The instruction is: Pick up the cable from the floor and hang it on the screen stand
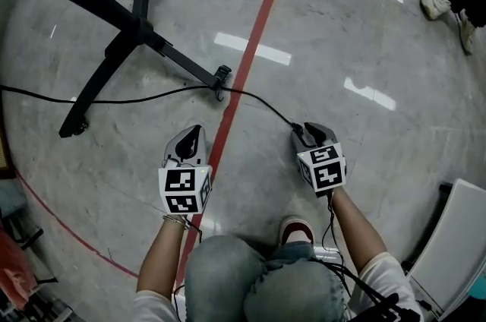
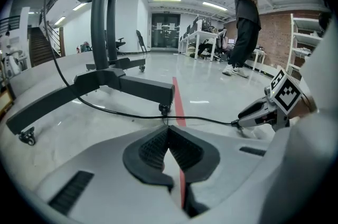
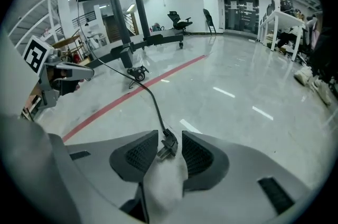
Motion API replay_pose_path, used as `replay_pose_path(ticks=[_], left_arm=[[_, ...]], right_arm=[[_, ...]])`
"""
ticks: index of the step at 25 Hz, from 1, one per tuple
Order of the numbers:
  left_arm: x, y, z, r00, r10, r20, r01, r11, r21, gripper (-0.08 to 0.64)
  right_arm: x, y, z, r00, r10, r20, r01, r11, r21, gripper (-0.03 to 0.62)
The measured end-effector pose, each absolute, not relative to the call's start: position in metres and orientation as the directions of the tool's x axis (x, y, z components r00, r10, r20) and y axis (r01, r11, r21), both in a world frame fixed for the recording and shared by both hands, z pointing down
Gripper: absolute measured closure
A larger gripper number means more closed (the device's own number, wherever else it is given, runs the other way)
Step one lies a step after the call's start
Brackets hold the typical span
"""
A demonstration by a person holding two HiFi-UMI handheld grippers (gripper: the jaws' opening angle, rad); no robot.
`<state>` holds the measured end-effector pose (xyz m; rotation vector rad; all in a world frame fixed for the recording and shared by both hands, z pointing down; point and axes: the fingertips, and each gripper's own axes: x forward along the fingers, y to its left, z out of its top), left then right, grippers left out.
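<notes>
A thin black cable (image 1: 152,98) lies on the grey floor, running from the left past a leg of the black screen stand (image 1: 137,28) to its plug (image 1: 298,132). My right gripper (image 1: 310,132) is low over that end. In the right gripper view the plug (image 3: 168,145) sits between the parted pads of the right gripper (image 3: 170,148), which is open and not pressing on it. My left gripper (image 1: 194,132) hovers over the floor left of the red line; the left gripper (image 2: 169,136) is shut with nothing in it. From there the cable (image 2: 121,113) leads across to the right gripper (image 2: 248,114).
A red line (image 1: 243,70) crosses the floor between the grippers. The stand's caster (image 1: 222,74) sits right by the cable. Someone's shoes (image 1: 448,9) are at the far right, and that person (image 2: 245,22) stands beyond. A white panel (image 1: 456,252) leans at the lower right.
</notes>
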<state>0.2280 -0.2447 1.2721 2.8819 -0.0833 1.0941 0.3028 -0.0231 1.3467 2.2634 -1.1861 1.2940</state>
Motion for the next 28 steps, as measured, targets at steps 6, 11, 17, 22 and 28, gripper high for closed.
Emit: replay_pose_path(ticks=[6, 11, 17, 22, 28], left_arm=[[0.223, -0.253, 1.277, 0.735, -0.047, 0.676, -0.075, -0.997, 0.012, 0.556], [0.219, -0.264, 1.278, 0.735, -0.068, 0.675, -0.097, -0.995, 0.006, 0.556], [0.217, -0.266, 1.274, 0.728, -0.072, 0.681, -0.077, -0.997, -0.024, 0.556], [0.218, -0.266, 1.269, 0.686, -0.045, 0.726, 0.047, -0.993, -0.106, 0.479], [0.205, -0.252, 1.197, 0.659, -0.016, 0.752, 0.04, -0.998, -0.056, 0.453]], right_arm=[[0.3, -0.024, 1.364, 0.236, -0.467, 0.852, -0.761, -0.634, -0.137, 0.461], [0.3, -0.026, 1.367, 0.245, -0.427, 0.87, -0.753, -0.65, -0.107, 0.465], [0.31, -0.014, 1.333, 0.312, -0.476, 0.822, -0.742, -0.663, -0.103, 0.468], [0.323, 0.011, 1.278, 0.321, -0.5, 0.804, -0.786, -0.614, -0.068, 0.468], [0.335, 0.047, 1.171, 0.341, -0.448, 0.826, -0.79, -0.613, -0.006, 0.468]])
